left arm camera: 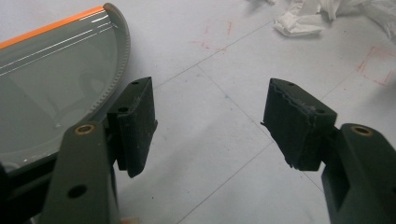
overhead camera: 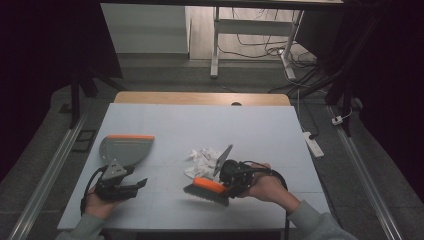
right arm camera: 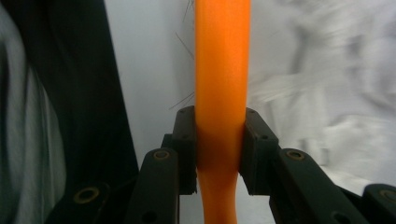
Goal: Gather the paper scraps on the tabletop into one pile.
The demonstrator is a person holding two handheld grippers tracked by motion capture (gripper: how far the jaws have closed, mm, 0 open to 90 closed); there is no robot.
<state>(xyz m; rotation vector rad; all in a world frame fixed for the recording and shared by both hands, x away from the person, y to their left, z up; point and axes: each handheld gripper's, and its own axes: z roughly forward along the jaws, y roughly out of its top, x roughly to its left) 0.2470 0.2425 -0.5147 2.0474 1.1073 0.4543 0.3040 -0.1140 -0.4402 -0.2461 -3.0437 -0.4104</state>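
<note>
Dustpan (left arm camera: pixel 51 88) cut off at nine o'clock in the left gripper view, paper (left arm camera: pixel 327 16) cropped at twelve o'clock, brush (right arm camera: pixel 222 70) running off the top and bottom edges in the right gripper view, bristles unseen there, blurred white mass at three o'clock, possibly paper.

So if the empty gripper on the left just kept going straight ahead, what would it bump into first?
Probably nothing soon: the open left gripper points over bare table. The grey orange-edged dustpan lies off to one side, and the crumpled white paper farther ahead; depth is unclear.
</note>
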